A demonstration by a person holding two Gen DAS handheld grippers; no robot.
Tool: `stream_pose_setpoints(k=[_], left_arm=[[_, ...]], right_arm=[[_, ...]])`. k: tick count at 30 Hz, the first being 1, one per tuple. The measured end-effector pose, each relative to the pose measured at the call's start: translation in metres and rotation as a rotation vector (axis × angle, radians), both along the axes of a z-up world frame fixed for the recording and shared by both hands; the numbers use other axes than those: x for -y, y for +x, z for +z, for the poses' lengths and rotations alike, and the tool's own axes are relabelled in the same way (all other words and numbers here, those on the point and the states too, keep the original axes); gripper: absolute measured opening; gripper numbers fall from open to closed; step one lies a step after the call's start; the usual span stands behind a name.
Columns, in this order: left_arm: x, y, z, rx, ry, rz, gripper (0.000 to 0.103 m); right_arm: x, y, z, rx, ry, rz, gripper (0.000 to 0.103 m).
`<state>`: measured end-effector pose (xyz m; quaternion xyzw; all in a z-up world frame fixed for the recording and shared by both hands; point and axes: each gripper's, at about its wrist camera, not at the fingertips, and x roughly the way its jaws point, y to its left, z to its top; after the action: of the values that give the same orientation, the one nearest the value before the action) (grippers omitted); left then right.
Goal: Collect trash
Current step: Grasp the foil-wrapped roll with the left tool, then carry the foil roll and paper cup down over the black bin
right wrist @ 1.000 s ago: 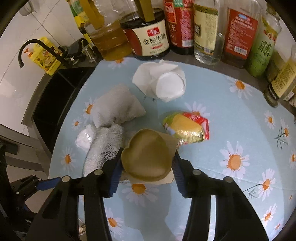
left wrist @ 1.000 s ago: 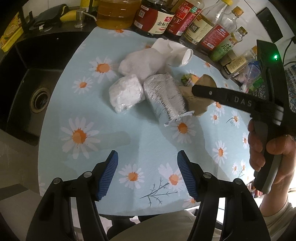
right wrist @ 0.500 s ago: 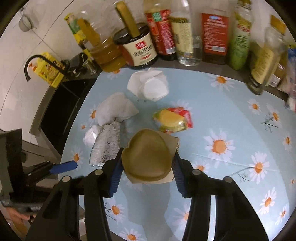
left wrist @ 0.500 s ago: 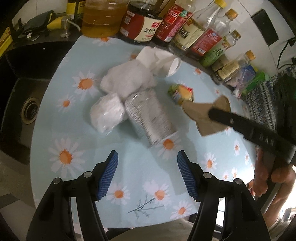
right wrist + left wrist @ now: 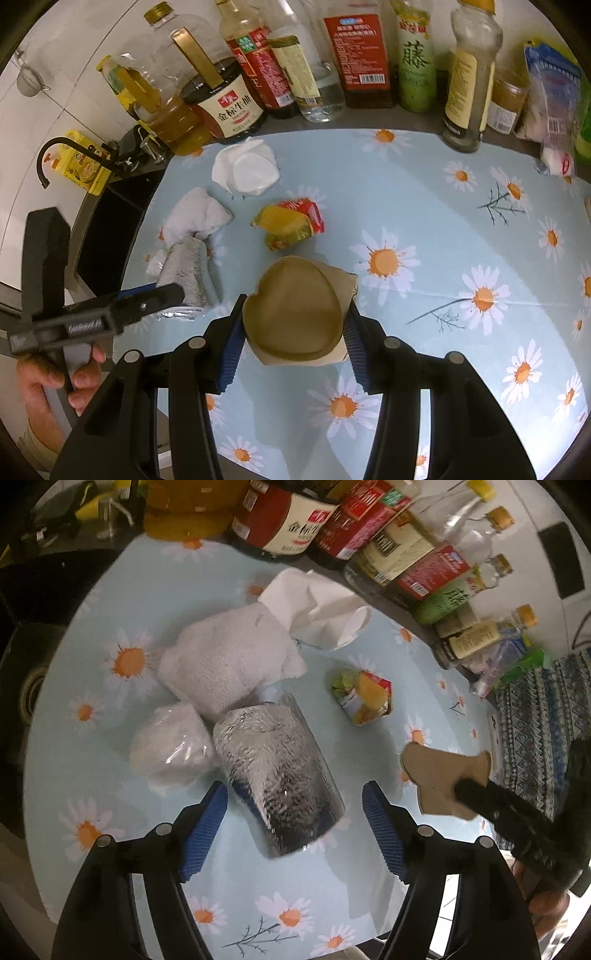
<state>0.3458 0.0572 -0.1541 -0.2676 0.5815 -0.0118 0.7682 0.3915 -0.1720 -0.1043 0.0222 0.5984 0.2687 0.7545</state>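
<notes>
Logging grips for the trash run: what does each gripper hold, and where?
The right gripper clamps the squashed brown paper cup across its rim sides. The left gripper holds nothing, jaws open.

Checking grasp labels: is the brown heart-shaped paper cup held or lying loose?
Held: the right gripper's blue pads press both sides of the brown heart-shaped paper cup.

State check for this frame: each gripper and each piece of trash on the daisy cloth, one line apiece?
right gripper: shut on the brown paper cup.
brown paper cup: squashed, held above the cloth.
left gripper: open, jaws just widened, straddling the foil pouch.
foil pouch: lying flat.
white cup: crumpled, on its side.
snack wrapper: crumpled, lying alone.
</notes>
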Motion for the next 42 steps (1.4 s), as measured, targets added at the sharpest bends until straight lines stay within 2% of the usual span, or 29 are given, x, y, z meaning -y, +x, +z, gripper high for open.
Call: stream_pose_setpoints(k=[4,5,6,12,19,27,42], left_arm=[[0.000,0.008,-0.011,-0.024,-0.005,0.008,0.071],[0.001,0.010,-0.013,-0.030,-0.008,0.005,0.066],[0.001,0.011,-0.015,-0.031,-0.007,0.006,0.065],[0.001,0.010,-0.012,-0.018,-0.003,-0.001,0.060],[0.004,0.001,-0.006,0.010,-0.012,-0.014,0.059],[0.009,-0.022,0.005,0.042,-0.008,-0.041,0.059],[0.013,-0.094,0.022,0.086,0.020,-0.086,0.059]], right_arm=[[0.004,0.002,-0.004,-0.014,0.005,-0.015,0.050],[0.004,0.003,-0.006,-0.016,0.006,-0.017,0.050],[0.004,0.002,-0.007,-0.018,0.006,-0.018,0.050],[0.006,0.003,-0.010,-0.026,0.005,-0.024,0.050],[0.004,-0.003,-0.006,-0.020,0.005,-0.023,0.050],[0.000,-0.024,0.001,-0.009,0.012,-0.017,0.050],[-0.008,-0.091,0.006,-0.001,0.022,-0.012,0.050]])
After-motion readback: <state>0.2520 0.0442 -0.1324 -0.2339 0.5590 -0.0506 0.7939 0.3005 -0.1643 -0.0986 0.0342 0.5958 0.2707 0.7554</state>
